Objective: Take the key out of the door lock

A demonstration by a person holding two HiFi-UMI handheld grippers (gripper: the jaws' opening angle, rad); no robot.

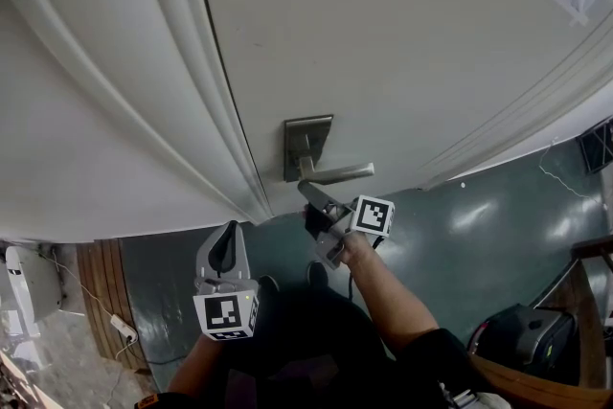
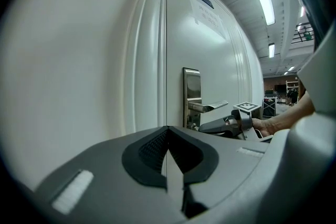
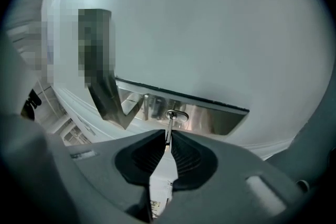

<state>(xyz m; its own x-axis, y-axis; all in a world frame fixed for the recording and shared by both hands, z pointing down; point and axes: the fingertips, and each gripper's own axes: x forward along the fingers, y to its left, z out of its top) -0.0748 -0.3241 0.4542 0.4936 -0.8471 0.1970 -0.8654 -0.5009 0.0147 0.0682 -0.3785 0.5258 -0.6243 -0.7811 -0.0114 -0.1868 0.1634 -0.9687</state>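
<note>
**At the Lock: Key Pinched**

A thin metal key is stuck in the shiny steel lock plate. It is squeezed by the ribbed black pads of the right gripper, at 6 o'clock from the plate. The left gripper, at 7 o'clock, is closed, empty.

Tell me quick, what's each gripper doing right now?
Left gripper: closed, holding nothing.
Right gripper: closed on the key, which sits in the door lock.
</note>
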